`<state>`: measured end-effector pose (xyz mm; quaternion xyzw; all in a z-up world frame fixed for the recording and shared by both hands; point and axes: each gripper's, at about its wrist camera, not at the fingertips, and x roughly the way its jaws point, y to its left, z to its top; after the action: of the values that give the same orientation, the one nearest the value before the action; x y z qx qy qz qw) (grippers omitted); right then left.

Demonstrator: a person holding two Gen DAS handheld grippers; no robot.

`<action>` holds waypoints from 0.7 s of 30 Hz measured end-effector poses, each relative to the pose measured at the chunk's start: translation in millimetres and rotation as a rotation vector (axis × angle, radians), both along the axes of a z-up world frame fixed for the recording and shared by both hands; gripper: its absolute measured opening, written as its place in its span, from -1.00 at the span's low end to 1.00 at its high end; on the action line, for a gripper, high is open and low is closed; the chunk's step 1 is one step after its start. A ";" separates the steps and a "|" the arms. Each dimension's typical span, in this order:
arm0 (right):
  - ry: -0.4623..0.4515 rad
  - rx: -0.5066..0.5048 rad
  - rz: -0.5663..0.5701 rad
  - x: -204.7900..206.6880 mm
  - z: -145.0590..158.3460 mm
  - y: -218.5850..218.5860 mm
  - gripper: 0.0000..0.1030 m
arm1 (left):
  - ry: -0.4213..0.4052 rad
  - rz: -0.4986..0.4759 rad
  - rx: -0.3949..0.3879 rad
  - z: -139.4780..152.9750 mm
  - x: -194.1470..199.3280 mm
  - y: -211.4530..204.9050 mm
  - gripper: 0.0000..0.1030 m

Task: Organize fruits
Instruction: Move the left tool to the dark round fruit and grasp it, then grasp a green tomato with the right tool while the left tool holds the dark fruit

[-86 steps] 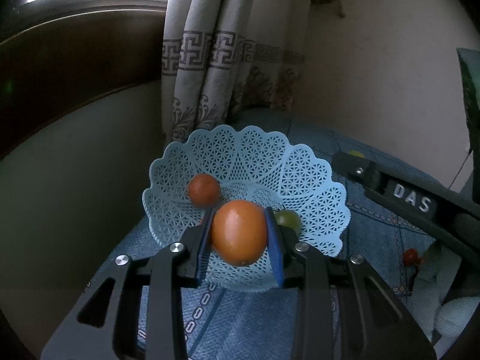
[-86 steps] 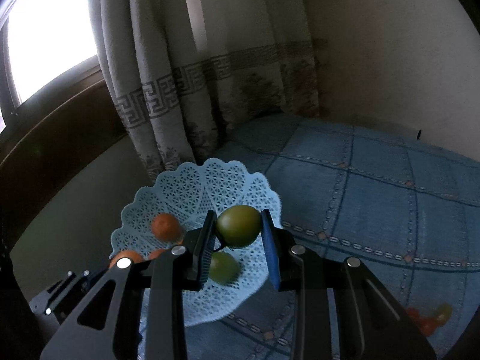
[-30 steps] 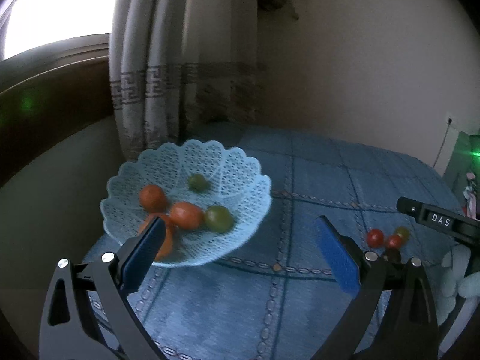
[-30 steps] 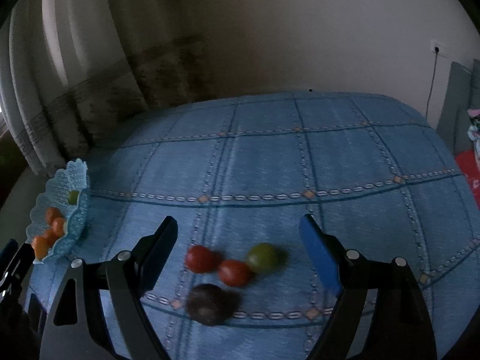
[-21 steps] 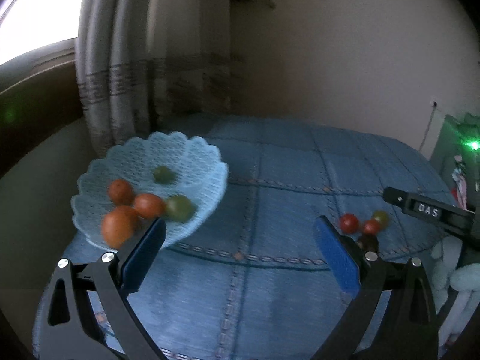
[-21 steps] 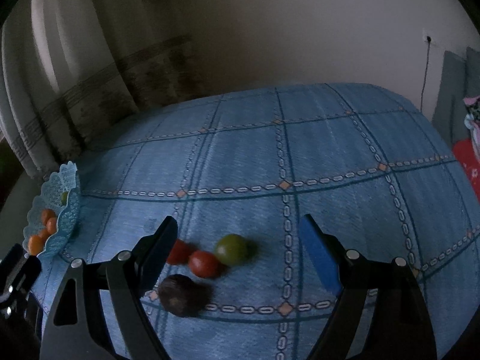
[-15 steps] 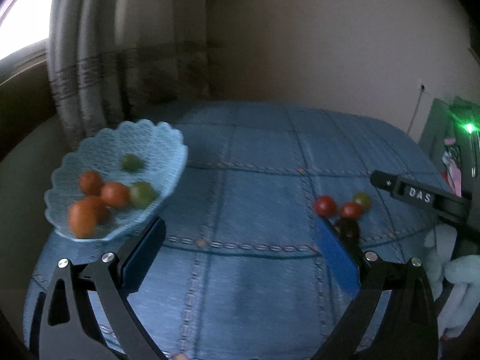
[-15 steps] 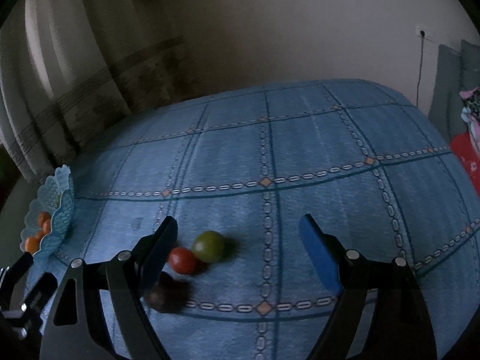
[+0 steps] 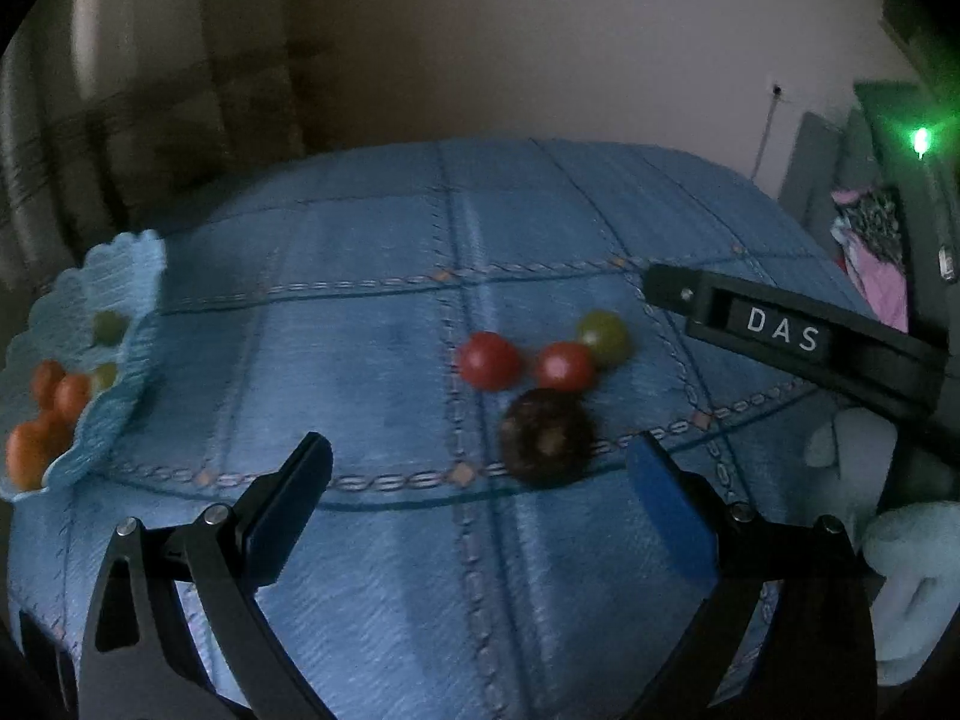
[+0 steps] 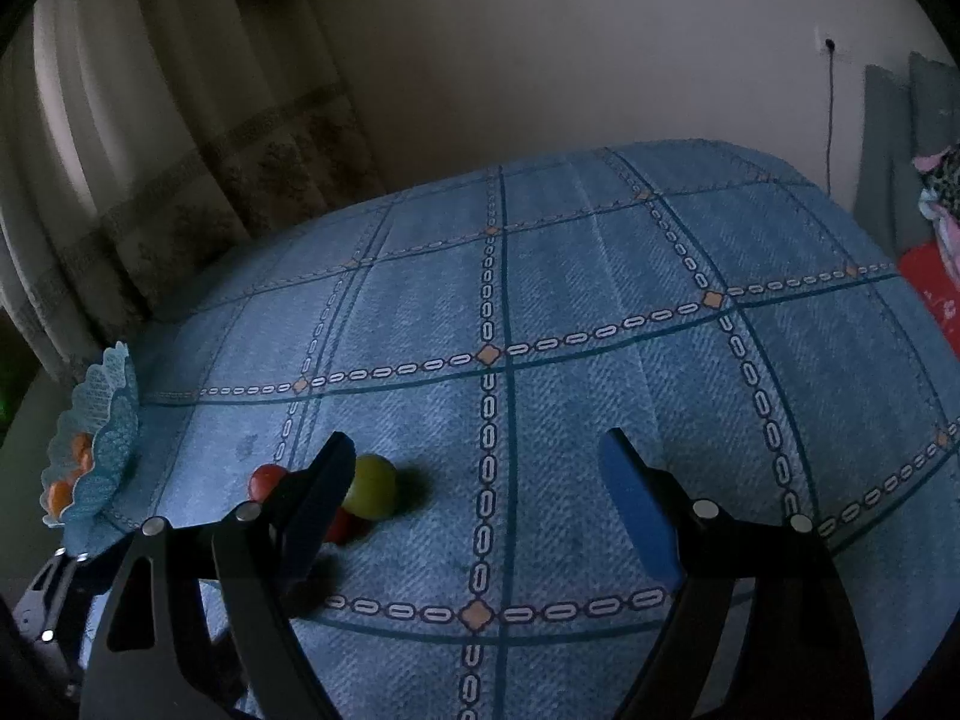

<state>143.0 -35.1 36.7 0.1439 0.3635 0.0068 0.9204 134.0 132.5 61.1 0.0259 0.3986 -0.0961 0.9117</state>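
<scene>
On the blue checked cloth lie two red tomatoes, a green tomato and a dark round fruit in a tight cluster. My left gripper is open, just short of the dark fruit. A pale blue lattice basket at the far left holds several orange and green fruits. In the right wrist view my right gripper stands open; the green tomato and a red tomato sit by its left finger, which hides the rest. The basket is at the left edge.
The right gripper's black arm marked DAS crosses the right side of the left wrist view. Pale soft toys lie at the cloth's right edge. A curtain hangs behind the basket, and a wall runs behind the cloth.
Both grippers let their fruits go into the basket, opened, and swung right to the loose cluster. The left one has closed in on the dark fruit.
</scene>
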 end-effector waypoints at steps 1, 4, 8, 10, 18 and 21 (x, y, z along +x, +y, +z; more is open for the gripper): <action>0.001 0.006 -0.001 -0.1 -0.1 -1.4 0.60 | 0.006 -0.005 0.001 -1.2 2.1 -1.4 0.69; 0.000 0.021 -0.005 -0.5 0.1 -4.0 0.60 | 0.032 -0.018 -0.014 -6.4 10.8 -7.7 0.57; -0.005 0.026 -0.003 -2.1 0.9 -3.0 0.60 | 0.064 -0.015 -0.024 -16.4 18.7 -11.7 0.26; -0.008 0.027 0.002 -3.3 1.0 -4.3 0.60 | 0.078 -0.018 -0.035 -21.8 20.1 -12.3 0.12; -0.009 0.023 0.017 -4.8 -0.7 -1.4 0.60 | 0.067 -0.047 -0.078 -21.2 15.4 -10.9 -0.24; -0.008 0.019 0.031 -4.0 -1.5 4.3 0.60 | 0.029 -0.016 -0.068 -15.3 6.1 2.0 -0.24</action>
<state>139.0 -30.7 35.2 0.1470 0.3620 0.0254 0.9202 140.0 134.5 45.8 -0.0032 0.4080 -0.1171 0.9054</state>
